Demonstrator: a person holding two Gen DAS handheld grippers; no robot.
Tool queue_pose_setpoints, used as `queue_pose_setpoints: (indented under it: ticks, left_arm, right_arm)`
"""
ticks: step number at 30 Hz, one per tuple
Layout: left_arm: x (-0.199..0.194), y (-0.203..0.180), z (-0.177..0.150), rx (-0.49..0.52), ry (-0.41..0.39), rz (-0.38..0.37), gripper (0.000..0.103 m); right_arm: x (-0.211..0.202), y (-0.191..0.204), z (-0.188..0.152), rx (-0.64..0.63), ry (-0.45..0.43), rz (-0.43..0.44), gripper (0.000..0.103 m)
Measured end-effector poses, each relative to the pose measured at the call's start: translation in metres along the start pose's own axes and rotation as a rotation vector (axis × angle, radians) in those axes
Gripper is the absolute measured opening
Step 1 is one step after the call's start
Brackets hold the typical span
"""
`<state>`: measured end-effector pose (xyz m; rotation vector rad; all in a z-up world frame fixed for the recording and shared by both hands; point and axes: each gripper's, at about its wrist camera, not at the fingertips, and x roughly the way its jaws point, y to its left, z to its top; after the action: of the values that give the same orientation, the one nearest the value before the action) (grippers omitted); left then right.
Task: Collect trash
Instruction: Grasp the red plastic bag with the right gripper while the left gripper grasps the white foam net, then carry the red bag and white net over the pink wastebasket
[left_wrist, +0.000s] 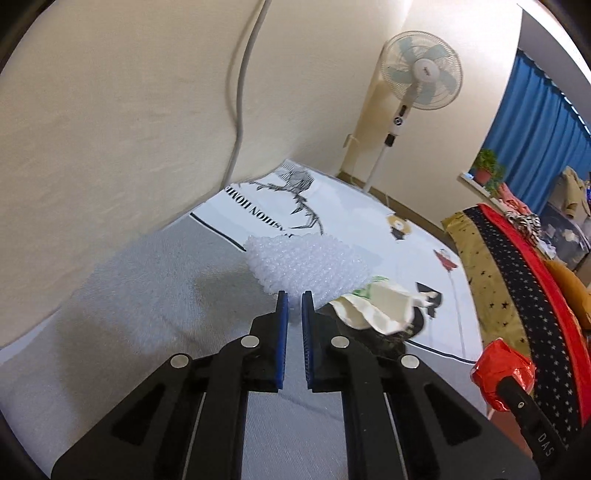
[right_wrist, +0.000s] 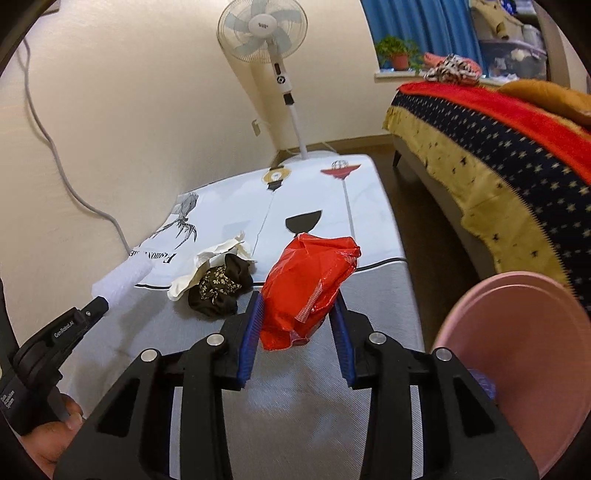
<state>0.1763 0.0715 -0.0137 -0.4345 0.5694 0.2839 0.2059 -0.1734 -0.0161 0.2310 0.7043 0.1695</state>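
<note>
- The left gripper (left_wrist: 294, 295) pinches the white bubble wrap (left_wrist: 306, 264), lifted above the table (left_wrist: 147, 314).
- The right gripper (right_wrist: 299, 297) squeezes a red wrapper (right_wrist: 308, 284).
- The left one's side reads "GenRobot.AI", I think.
- Only the right view shows the pink bin (right_wrist: 517, 369) beside the table.

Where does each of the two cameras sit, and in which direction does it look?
Left wrist: on the left gripper, looking down its fingers at bubble wrap it grips; right gripper shows.
Right wrist: on the right gripper, looking at red plastic it grips; a hand shows.
Shared: table, fan, crumpled paper, both trash pieces.
</note>
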Motion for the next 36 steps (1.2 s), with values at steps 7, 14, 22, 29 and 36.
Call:
queue_pose_setpoints:
  ticks: [7,14,22,29,36]
  left_arm:
    - [-0.031,-0.017,-0.007,0.077,-0.017,-0.055,0.007]
    - [-0.063,-0.03,-0.016,0.148,-0.033,-0.099,0.007]
    - [-0.089,-0.041,-0.033,0.209,-0.04,-0.153,0.007]
    - [-0.1,-0.053,-0.048,0.242,-0.035,-0.198,0.007]
    - [-0.106,-0.065,-0.056,0.26,-0.033,-0.231,0.007]
  right_arm:
    - [-0.05,-0.016,-0.003,0.023,-0.054,-0.045,0.037]
    - [-0.092,-0.027,-0.004,0.015,-0.097,-0.059,0.037]
    - [-0.128,-0.037,-0.007,0.022,-0.142,-0.082,0.037]
    - [-0.146,-0.047,-0.014,0.038,-0.166,-0.109,0.037]
    - [-0.158,-0.062,-0.019,0.06,-0.181,-0.145,0.037]
